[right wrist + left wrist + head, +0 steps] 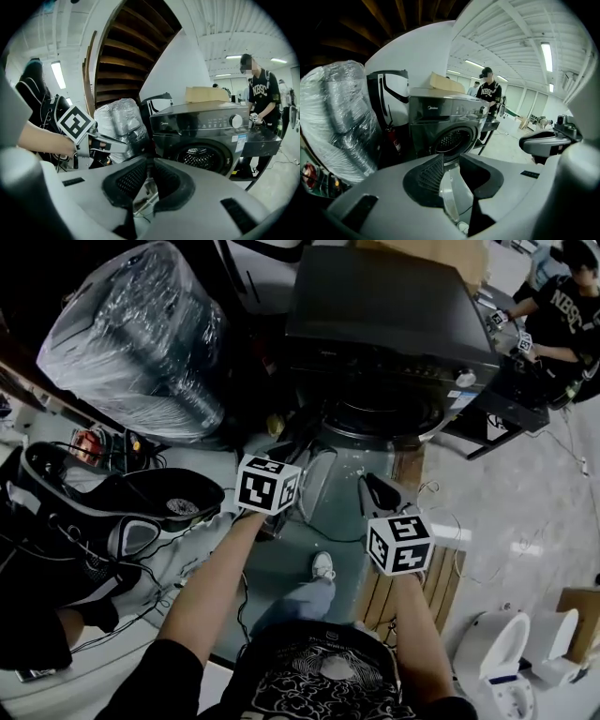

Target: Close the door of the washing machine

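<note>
The washing machine (pixel 389 324), a dark, glossy front loader with a flat, boxy top, stands ahead on the pale, smooth floor (pixel 525 484). Its round mouth shows a perforated metal drum (pixel 199 157). Its door (pixel 315 486), a round frame around clear, bowl-shaped glass, hangs swung open toward the person, low between the two tools. The left tool (pixel 451 157) has its ribbed black pads (pixel 429 176) spread. The door's translucent glass edge shows in the gap, and neither pad visibly presses on it. The right tool (pixel 149 161) is pressed together at the tips, pinching nothing. At the head view's left leans a bulky bundle (pixel 141 334) wrapped in crinkled, shiny plastic film. A flat cardboard box (pixel 208 93) lies on the machine's top.
</note>
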{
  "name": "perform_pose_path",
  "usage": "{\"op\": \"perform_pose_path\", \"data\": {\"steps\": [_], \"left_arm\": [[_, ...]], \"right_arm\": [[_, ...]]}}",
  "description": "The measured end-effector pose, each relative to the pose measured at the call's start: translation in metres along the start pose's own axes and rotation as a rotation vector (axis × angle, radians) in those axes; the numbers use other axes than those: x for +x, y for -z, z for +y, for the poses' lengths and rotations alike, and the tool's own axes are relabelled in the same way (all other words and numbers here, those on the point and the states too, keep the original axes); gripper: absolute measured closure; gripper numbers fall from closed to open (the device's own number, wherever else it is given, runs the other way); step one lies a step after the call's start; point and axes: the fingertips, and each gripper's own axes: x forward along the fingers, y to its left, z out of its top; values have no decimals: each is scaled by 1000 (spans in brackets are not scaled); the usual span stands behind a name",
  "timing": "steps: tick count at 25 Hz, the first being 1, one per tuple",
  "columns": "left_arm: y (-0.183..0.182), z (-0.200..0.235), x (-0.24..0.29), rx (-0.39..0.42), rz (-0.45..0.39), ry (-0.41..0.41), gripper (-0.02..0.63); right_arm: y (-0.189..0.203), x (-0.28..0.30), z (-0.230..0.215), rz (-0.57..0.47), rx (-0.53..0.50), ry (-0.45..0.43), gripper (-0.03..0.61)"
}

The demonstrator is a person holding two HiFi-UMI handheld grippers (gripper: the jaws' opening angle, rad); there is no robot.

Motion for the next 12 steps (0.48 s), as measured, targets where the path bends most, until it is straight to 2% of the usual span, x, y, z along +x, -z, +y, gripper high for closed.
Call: {"op": "perform_pose_path", "data": {"steps": [5,12], "left_arm": [[23,42,3,-28,73,-43,466],[67,70,9,-61,184,-36,401]], "right_arm": [[10,23,15,37,-14,-53,552],[30,38,27,89,-17,-101,529]]}}
